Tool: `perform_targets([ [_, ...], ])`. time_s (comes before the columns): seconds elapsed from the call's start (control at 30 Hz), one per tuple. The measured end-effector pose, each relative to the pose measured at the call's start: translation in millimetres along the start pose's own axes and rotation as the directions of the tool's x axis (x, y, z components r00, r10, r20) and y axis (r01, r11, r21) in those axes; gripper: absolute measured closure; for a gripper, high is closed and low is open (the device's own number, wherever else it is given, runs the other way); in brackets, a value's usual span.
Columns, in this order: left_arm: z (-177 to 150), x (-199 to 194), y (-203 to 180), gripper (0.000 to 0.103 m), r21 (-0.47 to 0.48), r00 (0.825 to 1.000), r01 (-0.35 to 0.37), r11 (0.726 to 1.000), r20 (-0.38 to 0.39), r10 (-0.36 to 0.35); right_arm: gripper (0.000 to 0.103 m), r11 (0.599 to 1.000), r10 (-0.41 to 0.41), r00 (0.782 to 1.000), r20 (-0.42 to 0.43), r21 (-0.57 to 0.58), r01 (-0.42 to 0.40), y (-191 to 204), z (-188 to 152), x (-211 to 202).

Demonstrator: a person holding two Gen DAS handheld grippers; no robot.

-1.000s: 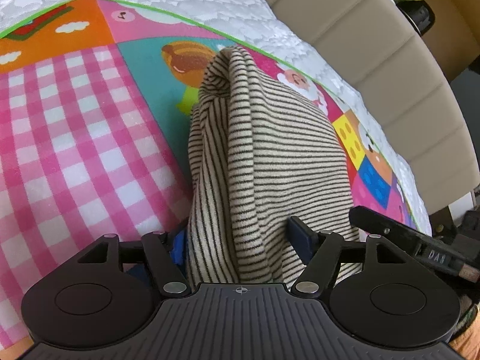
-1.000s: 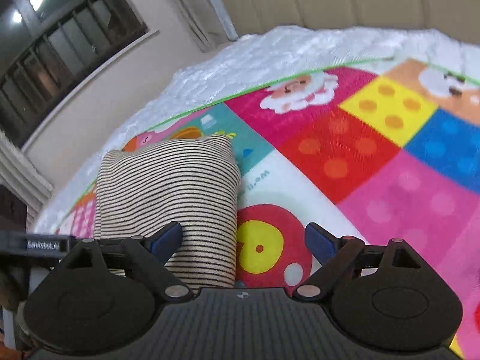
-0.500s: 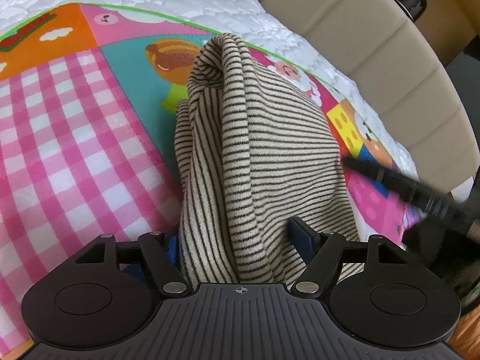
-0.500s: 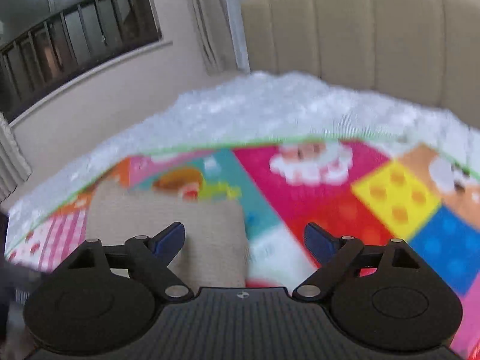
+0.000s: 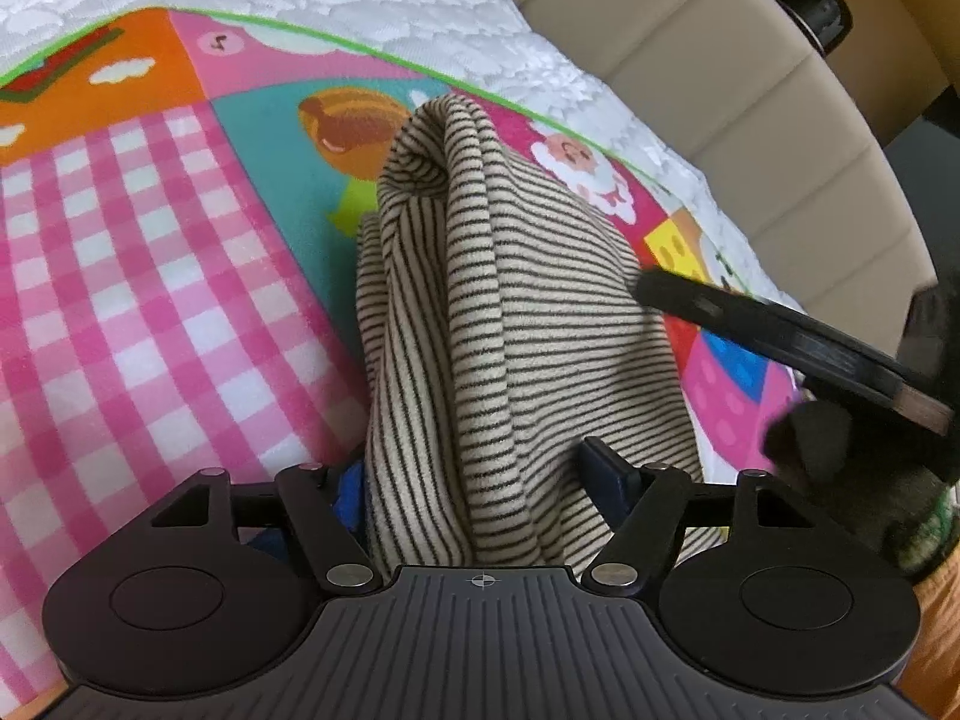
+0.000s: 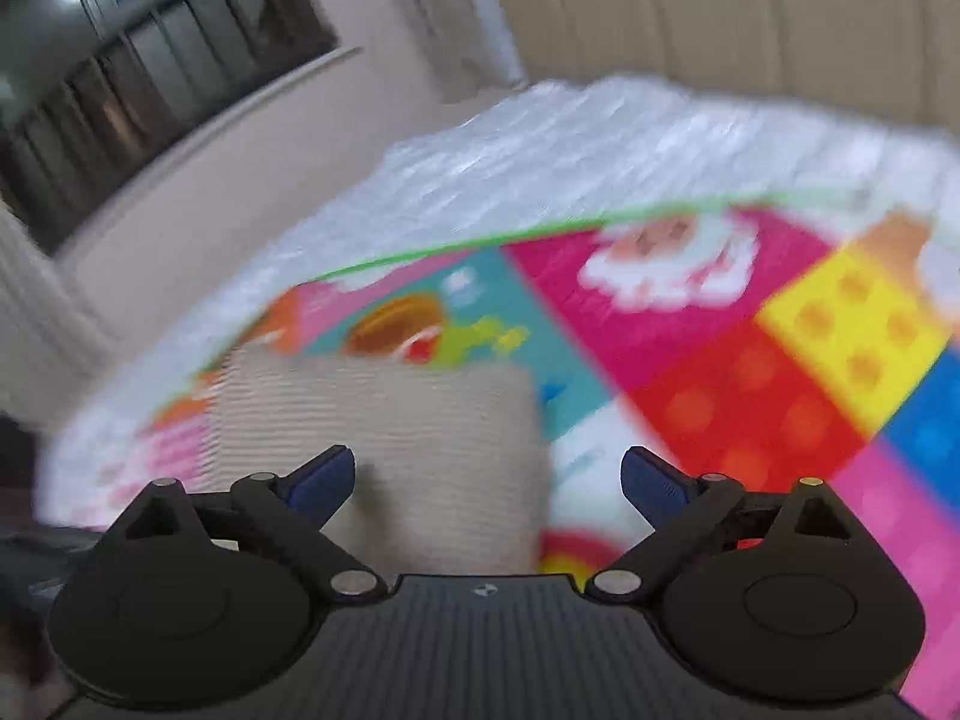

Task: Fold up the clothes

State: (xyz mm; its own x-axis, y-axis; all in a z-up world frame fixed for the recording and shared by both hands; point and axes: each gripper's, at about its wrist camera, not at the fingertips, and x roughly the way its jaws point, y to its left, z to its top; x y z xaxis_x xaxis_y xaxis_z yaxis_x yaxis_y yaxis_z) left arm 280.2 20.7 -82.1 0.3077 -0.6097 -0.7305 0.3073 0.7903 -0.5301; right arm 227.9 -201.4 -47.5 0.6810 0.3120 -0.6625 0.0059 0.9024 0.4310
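The folded striped garment (image 5: 516, 324) lies on the colourful play mat (image 5: 150, 252) near the mat's green-edged far border, and its near end rises up between the spread fingers of the left gripper (image 5: 480, 474). Those jaws have just been opening; whether the blue pads press the cloth cannot be told, as the left pad is largely hidden behind it. The right gripper (image 6: 486, 477) is held above the mat with jaws wide, just opened further, nothing between them, the garment (image 6: 384, 438) lying beyond its left finger.
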Motion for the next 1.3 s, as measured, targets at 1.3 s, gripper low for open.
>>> perform_targets([
  [1.3, 49, -54, 109, 0.041, -0.303, 0.976, -0.098, 0.948, 0.158, 0.151, 0.018, 0.959, 0.133, 0.988, -0.082, -0.242, -0.149, 114, 36, 151],
])
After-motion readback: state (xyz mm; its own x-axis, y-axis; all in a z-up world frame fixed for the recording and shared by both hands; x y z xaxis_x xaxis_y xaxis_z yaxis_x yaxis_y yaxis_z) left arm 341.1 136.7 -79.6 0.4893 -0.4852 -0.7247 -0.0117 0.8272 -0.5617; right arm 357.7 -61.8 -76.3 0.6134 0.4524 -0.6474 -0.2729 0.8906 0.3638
